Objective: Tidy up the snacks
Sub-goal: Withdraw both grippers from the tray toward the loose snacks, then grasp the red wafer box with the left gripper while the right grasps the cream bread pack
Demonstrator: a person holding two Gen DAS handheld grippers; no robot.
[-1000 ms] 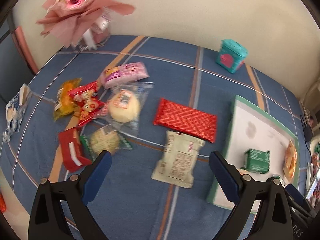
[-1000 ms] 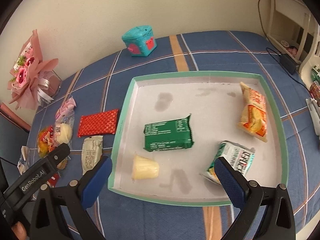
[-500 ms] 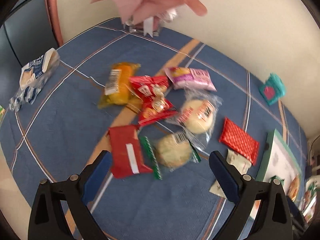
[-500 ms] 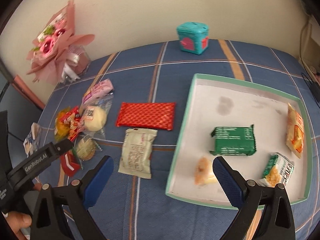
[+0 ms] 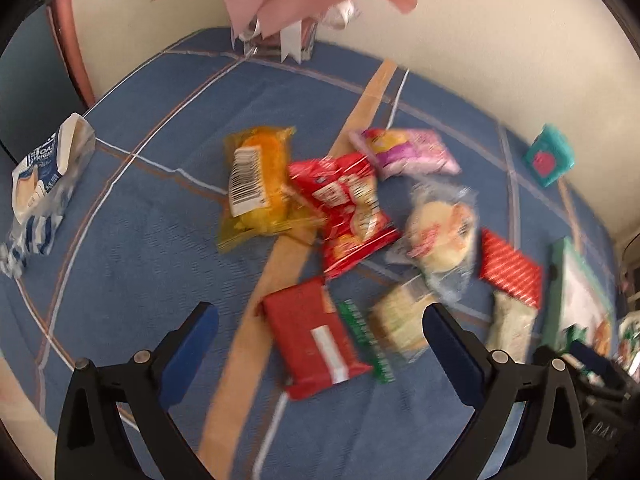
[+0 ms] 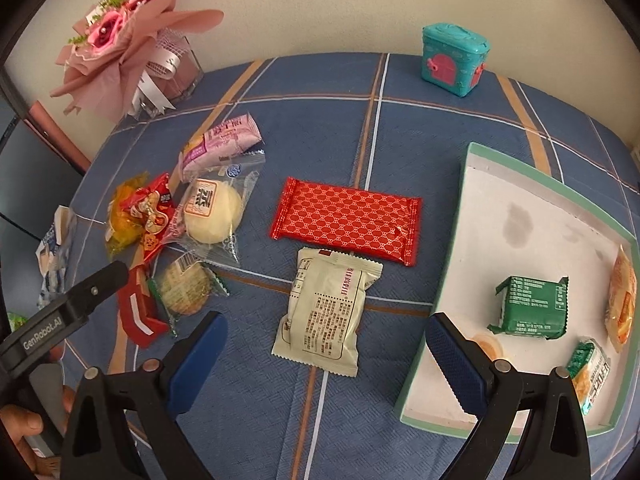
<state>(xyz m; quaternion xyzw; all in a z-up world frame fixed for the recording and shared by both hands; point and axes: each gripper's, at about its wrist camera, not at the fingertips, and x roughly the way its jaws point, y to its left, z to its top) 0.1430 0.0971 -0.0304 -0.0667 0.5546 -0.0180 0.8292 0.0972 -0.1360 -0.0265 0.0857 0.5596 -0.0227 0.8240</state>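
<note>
At the left of the blue cloth (image 6: 320, 128) the left gripper (image 5: 320, 330) hangs over a red packet (image 5: 316, 336), its jaws wide, just opened further, pads off the packet. Beside it lie a yellow packet (image 5: 256, 188), a red crisp bag (image 5: 346, 208), a pink packet (image 6: 220, 144) and a round bun (image 6: 214, 212). Further right, the right gripper (image 6: 326, 344) hangs wide open over a cream packet (image 6: 324, 312) below a red patterned bar (image 6: 346, 220); the tray (image 6: 440, 292) holds a green packet (image 6: 532, 312).

Bare blue cloth (image 6: 400, 128) lies open between the crowded snack pile (image 6: 180, 232) and the tray (image 6: 520, 160).
</note>
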